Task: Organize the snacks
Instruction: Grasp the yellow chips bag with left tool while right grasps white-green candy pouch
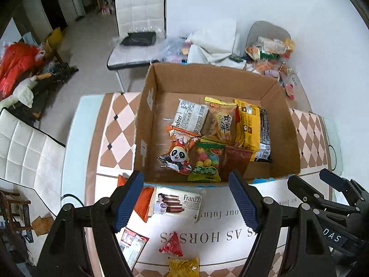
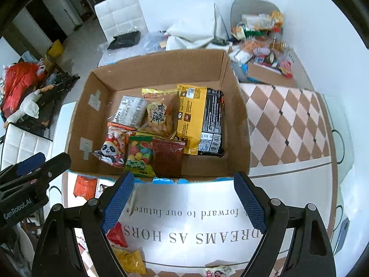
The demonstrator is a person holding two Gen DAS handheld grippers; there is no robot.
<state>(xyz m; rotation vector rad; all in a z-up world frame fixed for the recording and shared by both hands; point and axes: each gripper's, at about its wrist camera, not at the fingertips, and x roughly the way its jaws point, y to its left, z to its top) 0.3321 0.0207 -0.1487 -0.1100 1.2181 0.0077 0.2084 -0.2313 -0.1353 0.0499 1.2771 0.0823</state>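
Observation:
An open cardboard box point(image 1: 286, 136) point(image 2: 239, 124) stands on the table and holds several snack packs, among them a panda pack point(image 1: 177, 157) point(image 2: 110, 150), a green candy bag point(image 1: 206, 161) point(image 2: 138, 159) and a yellow-black pack point(image 1: 250, 124) point(image 2: 198, 120). My left gripper point(image 1: 186, 198) is open and empty, above a white Franzzi wafer pack point(image 1: 177, 204) just before the box. A red triangular snack point(image 1: 171, 247) point(image 2: 116, 234) and a yellow pack point(image 1: 183, 266) point(image 2: 129, 260) lie nearer. My right gripper point(image 2: 183, 200) is open and empty over the lettered mat.
An orange pack point(image 1: 144, 200) point(image 2: 84, 185) and a printed pack point(image 1: 132, 247) lie left of the wafers. A small pack point(image 2: 218, 271) lies at the near edge. A second box with snacks point(image 2: 269, 69) and a snack heap point(image 1: 269, 48) stand behind. White chairs point(image 1: 140, 23) stand left and behind.

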